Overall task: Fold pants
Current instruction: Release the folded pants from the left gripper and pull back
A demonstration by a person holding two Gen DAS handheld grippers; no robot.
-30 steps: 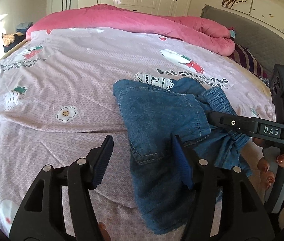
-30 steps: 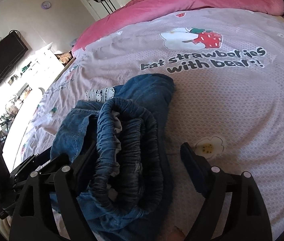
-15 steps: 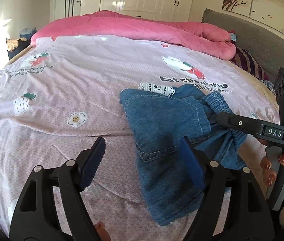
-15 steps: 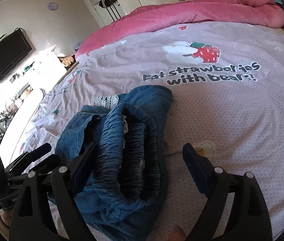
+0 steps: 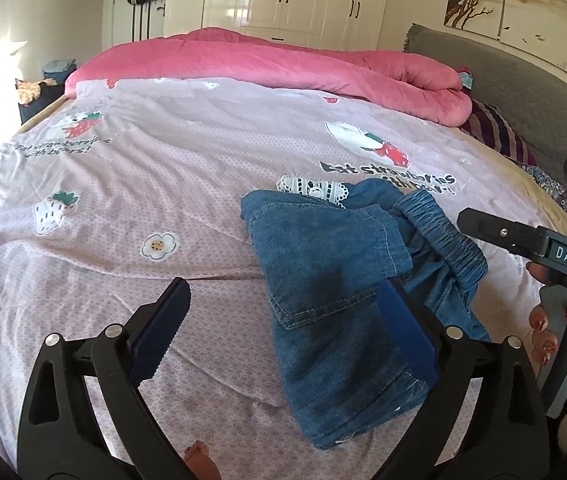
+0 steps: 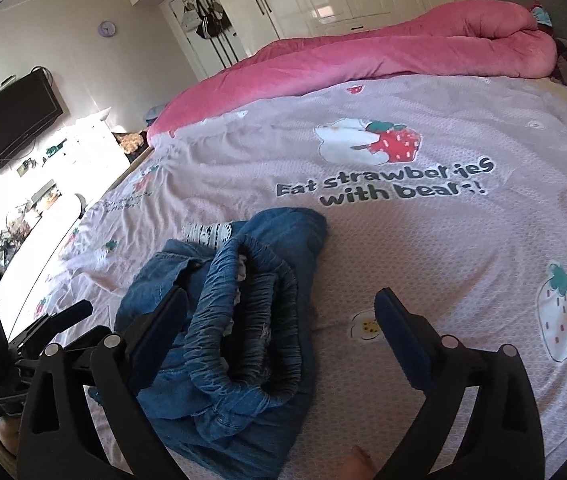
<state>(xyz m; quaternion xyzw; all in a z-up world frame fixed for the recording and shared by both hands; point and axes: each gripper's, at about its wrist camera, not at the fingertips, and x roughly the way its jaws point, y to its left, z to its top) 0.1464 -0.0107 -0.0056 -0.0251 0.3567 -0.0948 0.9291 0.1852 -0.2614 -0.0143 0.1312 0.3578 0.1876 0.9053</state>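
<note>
pants [image 5: 335, 280]: blue denim, folded into a rough bundle, lying on the bed near its close edge
long axis: in the left wrist view it runs from the far lace end toward the near edge, tilted a bit right-to-left going away
waistband [image 6: 243, 320]: gathered elastic, open loop facing up and toward the right wrist camera – pale lining shows inside
pocket [image 5: 323, 280]: stitched patch pocket on the top layer, seams visible
lace trim [image 5: 315, 190]: white, peeking out from under the far end of the denim
look: rumpled, layers stacked unevenly, bottom hem bunched at the near end
left gripper [image 5: 283, 332]: fingers spread wide, nothing between them – right finger [image 5: 407, 332] over the denim's edge, left finger over bare sheet; contact cannot be told
right gripper [image 6: 279, 332]: fingers wide apart, holding nothing, left finger by the waistband side, right finger over the sheet
bedsheet [image 5: 163, 168]: pale pink, strawberry and bear prints, "Eat strawberries with bear" text just beyond the pants
pink duvet [image 5: 267, 64]: rolled along the far side of the bed
containers: none seen
</note>
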